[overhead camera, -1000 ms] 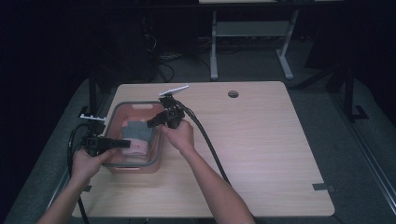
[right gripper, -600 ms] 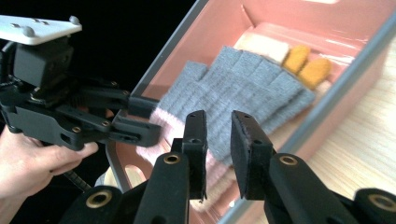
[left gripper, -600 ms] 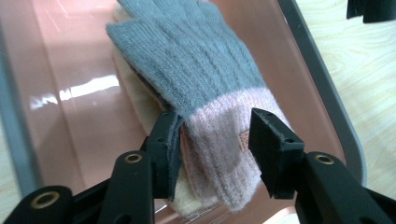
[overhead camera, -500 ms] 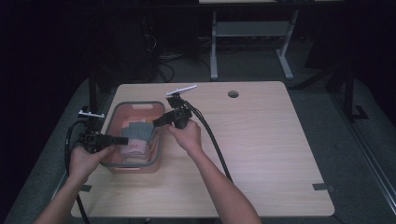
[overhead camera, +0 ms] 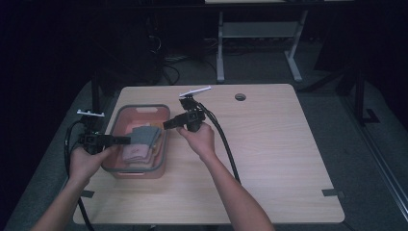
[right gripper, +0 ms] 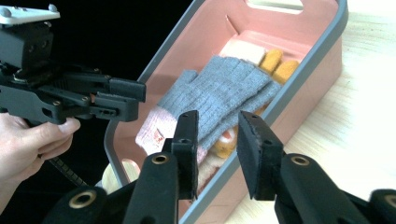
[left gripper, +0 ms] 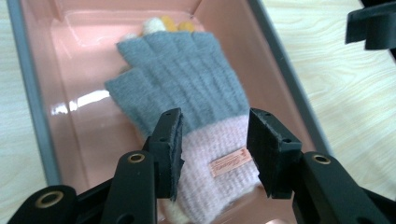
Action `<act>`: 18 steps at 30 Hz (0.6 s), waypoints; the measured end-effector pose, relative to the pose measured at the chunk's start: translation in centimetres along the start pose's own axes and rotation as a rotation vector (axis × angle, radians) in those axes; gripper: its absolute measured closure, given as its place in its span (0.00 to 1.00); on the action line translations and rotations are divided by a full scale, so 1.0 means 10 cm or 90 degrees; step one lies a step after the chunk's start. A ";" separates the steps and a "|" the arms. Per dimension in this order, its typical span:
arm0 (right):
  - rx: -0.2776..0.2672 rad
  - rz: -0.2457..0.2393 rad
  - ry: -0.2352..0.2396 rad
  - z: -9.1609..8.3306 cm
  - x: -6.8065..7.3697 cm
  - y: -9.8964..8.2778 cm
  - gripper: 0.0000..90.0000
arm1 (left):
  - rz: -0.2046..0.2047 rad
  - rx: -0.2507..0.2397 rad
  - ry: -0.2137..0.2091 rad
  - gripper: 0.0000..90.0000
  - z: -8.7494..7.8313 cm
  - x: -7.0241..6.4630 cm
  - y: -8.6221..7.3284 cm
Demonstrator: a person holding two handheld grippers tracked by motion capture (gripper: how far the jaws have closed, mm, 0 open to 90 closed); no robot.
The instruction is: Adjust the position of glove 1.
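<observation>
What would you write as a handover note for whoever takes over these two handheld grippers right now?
Left gripper: jaws apart, just closing a little, over the pink cuff of the grey knitted glove; the pads do not press it.
Right gripper: jaws apart, just opening, empty, above the near rim of the pink plastic bin with grey rim.
Things: the grey glove lies flat in the bin on top of other knitwear with yellow and cream fingers. The bin stands at the left of the light wooden table.
Done: the glove lies in the bin.
Left: probably draw both grippers clear; nothing else shows waiting on the table.
</observation>
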State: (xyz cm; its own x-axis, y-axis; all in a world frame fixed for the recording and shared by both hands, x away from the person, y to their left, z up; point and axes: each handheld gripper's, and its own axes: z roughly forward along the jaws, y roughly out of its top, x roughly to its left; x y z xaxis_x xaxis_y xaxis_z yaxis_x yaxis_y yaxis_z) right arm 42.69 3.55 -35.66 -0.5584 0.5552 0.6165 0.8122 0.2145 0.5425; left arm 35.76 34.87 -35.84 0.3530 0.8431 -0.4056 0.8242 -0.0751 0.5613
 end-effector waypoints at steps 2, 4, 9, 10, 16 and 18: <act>-0.002 -0.002 0.001 -0.02 0.00 0.00 0.75 | -0.001 -0.008 -0.002 0.62 0.00 -0.03 0.01; -0.005 -0.001 0.001 -0.05 -0.01 -0.01 0.74 | 0.003 -0.009 -0.007 0.61 0.00 -0.04 0.03; -0.010 0.000 0.000 -0.12 -0.06 -0.02 0.70 | 0.007 -0.008 -0.016 0.59 0.03 -0.09 0.06; -0.012 0.001 0.001 -0.14 -0.07 -0.03 0.70 | 0.008 -0.007 -0.017 0.58 0.03 -0.10 0.06; -0.017 0.004 0.000 -0.22 -0.11 -0.04 0.66 | 0.011 -0.020 -0.026 0.55 0.04 -0.15 0.08; -0.020 0.003 -0.001 -0.25 -0.13 -0.05 0.64 | 0.011 -0.023 -0.027 0.54 0.04 -0.16 0.10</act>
State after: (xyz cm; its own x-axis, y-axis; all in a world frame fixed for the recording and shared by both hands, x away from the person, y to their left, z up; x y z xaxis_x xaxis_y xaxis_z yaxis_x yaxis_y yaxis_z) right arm 42.58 0.75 -35.29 -0.5541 0.5574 0.6183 0.8091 0.1858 0.5575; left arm 36.13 33.24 -34.91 0.3859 0.8184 -0.4258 0.8017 -0.0691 0.5937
